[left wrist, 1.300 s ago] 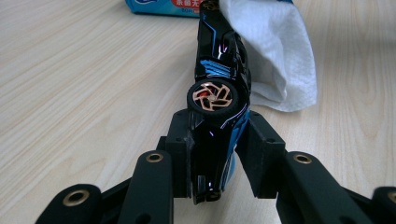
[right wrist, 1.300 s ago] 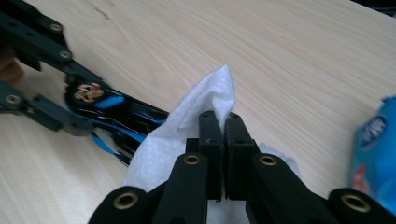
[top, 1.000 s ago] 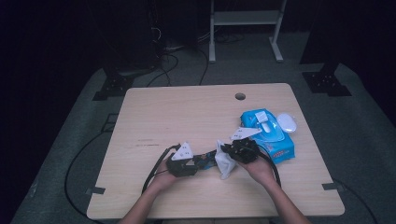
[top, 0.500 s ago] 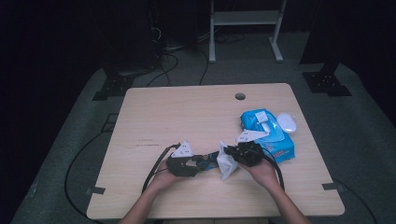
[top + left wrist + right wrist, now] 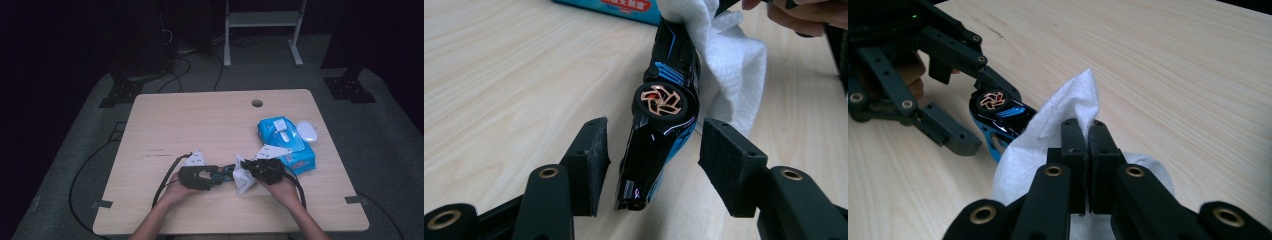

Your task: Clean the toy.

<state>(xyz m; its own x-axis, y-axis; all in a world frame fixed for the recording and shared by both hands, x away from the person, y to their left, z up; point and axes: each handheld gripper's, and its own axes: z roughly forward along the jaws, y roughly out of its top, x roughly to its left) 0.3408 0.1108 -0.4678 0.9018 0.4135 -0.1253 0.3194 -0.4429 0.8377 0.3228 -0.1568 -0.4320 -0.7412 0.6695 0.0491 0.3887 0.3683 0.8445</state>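
**Toy car let go on the left, wipe pinched on the right**

High view first. Compared with a second before, not much had shifted on the table (image 5: 165, 120): both hands sat in about the same spot near the front edge, and the blue wipes pack (image 5: 286, 144) with its white lid (image 5: 307, 131) lay where it had been, right of centre. The real change was the left gripper (image 5: 216, 176): its jaws had just been opening, and the black and blue toy car (image 5: 227, 172) sat between them instead of being squeezed. The right gripper (image 5: 248, 171) was just beside it, with the white wipe (image 5: 243, 181) bunched up against the car's far end.

Left gripper view: the jaws stood partway apart, a pad (image 5: 589, 160) on either side of the toy car (image 5: 663, 130) with a clear gap on both sides, so nothing was pressing on it. The car lay on its side on the wood, a copper-coloured wheel (image 5: 663, 101) facing up, and the wipe (image 5: 729, 65) draped over its far end. The strip of pack (image 5: 624, 7) at the top edge had red print, too cropped to read.

Right gripper view: the right gripper (image 5: 1087, 135) was clamped tight on a fold of the wipe (image 5: 1058, 125), which reached over to the car (image 5: 1000, 117) lying between the left gripper's (image 5: 973, 110) jaws.
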